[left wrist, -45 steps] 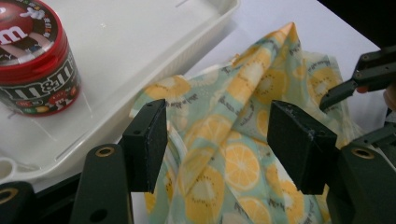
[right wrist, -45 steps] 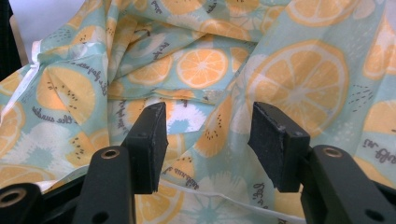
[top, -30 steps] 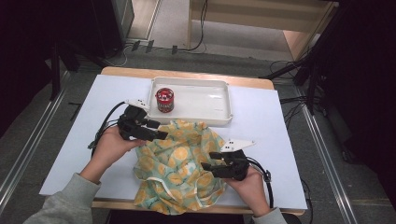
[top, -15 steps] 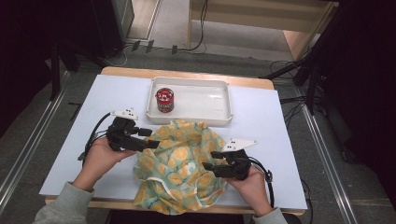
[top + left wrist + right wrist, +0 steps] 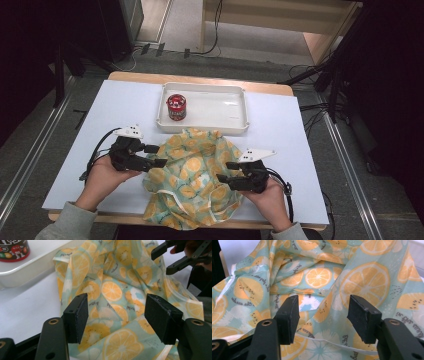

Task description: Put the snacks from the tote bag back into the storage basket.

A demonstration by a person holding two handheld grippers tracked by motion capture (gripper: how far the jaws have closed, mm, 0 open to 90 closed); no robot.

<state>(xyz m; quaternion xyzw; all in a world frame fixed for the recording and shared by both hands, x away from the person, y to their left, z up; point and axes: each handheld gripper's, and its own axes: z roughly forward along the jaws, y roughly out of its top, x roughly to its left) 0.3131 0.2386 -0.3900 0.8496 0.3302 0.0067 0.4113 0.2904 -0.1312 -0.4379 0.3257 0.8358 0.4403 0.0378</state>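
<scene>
Both claws wide, empty: left claw [image 5: 156, 156] and right claw [image 5: 226, 179] flank orange-print cloth [image 5: 192, 175]; pinch opposite edges cleanly.

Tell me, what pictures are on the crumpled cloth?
The cloth is pale green with orange slices and kiwi slices printed on it, clearest in the right gripper view.

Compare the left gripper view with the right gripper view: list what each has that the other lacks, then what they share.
Left gripper view alone: the white tray with the red candy can in it, bare white table, and the right gripper farther off, jaws apart.

Right gripper view alone: the cloth's white hem running just behind its own open jaws.

Both: the orange-slice patterned cloth lying rumpled ahead of a pair of open black jaws, with nothing gripped.
</scene>
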